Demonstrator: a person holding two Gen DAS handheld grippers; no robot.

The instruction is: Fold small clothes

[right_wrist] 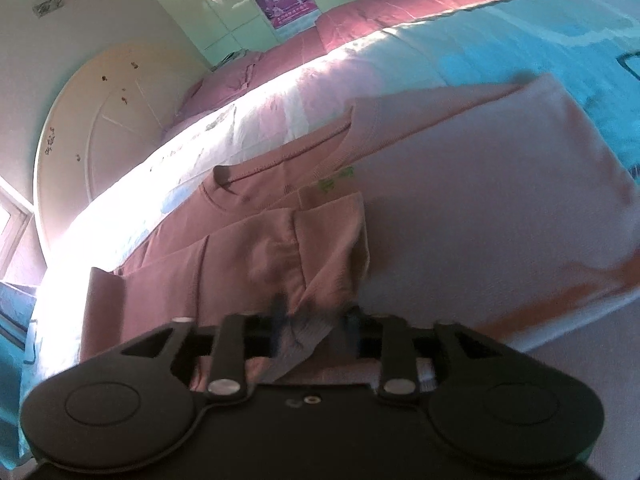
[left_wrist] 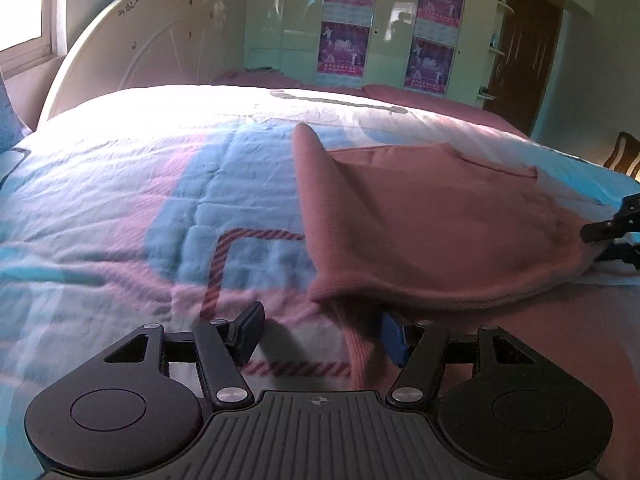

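On the left of the left wrist view, the white curved wooden headboard (left_wrist: 132, 40) stands at the far end of the bed. The quilted bedspread with blue, pink and white patches (left_wrist: 140, 184) covers the mattress and carries a dark red striped line pattern.

At lower centre, the left gripper (left_wrist: 320, 334) has its fingers spread wide apart. The left black finger (left_wrist: 250, 330) rests free above the bedspread. The right finger with the blue pad (left_wrist: 394, 338) sits under the near edge of the dusty pink knit garment (left_wrist: 420, 220), and a ribbed strip of that garment hangs down between the two fingers, nearer the blue pad. The fingers do not clamp it.

The garment lies right of centre on the bedspread, its left edge lifted into an upright fold. At the far right edge, the right gripper (left_wrist: 616, 232) meets the garment's right corner.

In the right wrist view, the garment's neckline (right_wrist: 256, 176) faces the headboard (right_wrist: 100, 116). The right gripper (right_wrist: 316, 330) is closed upon a bunched portion of the garment (right_wrist: 460, 208); this region is blurred. Pale green wardrobe doors with purple posters (left_wrist: 348, 20) stand behind the bed.
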